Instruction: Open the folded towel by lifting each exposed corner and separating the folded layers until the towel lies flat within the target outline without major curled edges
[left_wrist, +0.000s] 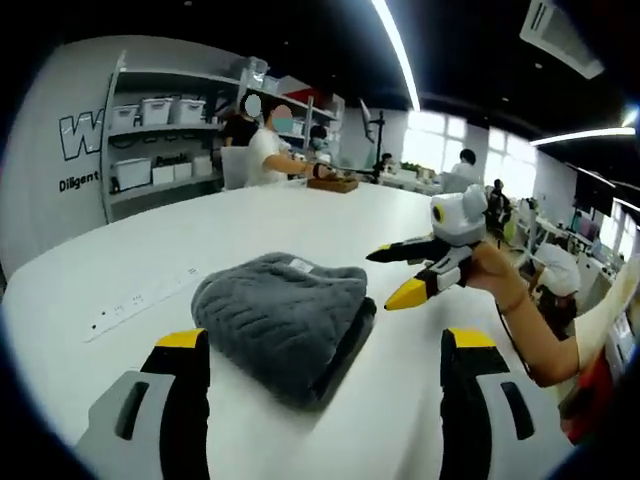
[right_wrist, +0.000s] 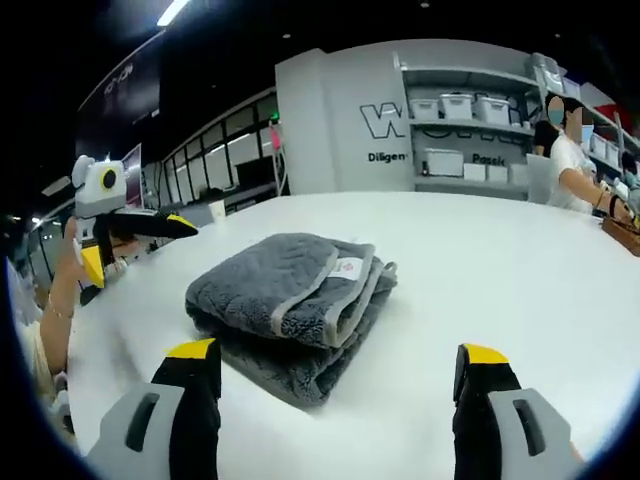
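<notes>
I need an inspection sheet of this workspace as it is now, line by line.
Surface: white table, large, with a flush socket strip set into it.
Job's things: grey towel, folded in several layers, white label on top; no target outline seen.
Clutter: brown tray at the far edge, near seated people.
Grippers: left gripper and right gripper both held beside the towel, jaws open, touching nothing.
Cables: nothing seen.
Surroundings: shelves with white bins, wall lettering, ceiling light strips, windows.
</notes>
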